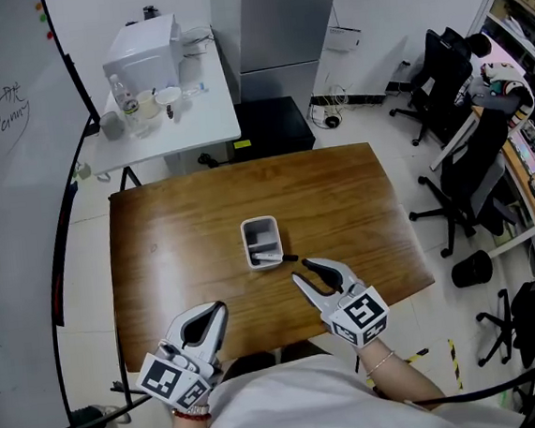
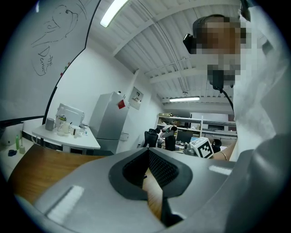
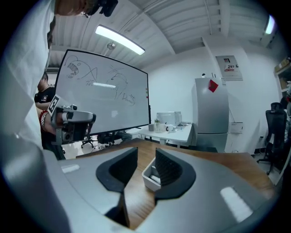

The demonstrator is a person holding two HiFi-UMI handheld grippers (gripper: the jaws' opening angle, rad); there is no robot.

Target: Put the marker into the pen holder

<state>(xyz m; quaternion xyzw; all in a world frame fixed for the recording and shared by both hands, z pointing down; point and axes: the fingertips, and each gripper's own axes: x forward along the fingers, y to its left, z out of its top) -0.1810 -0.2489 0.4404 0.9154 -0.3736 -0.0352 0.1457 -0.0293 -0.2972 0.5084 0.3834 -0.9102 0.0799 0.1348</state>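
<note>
A white rectangular pen holder (image 1: 259, 228) stands in the middle of the brown wooden table (image 1: 342, 201). A marker (image 1: 268, 254) lies inside it at its near end, its dark end at the holder's right rim. My right gripper (image 1: 300, 269) is just to the near right of the holder, open, with nothing between its fingers. In the right gripper view the holder (image 3: 149, 178) shows past the open gripper (image 3: 146, 157), with a pale marker (image 3: 155, 179) in it. My left gripper (image 1: 218, 307) hovers at the table's near edge, shut and empty; its tips (image 2: 148, 152) meet.
A white side table (image 1: 161, 134) with a white box, a bottle and cups stands behind the wooden table. A whiteboard (image 1: 6, 186) runs along the left. Office chairs (image 1: 472, 189) and a black bin (image 1: 470, 269) are on the right.
</note>
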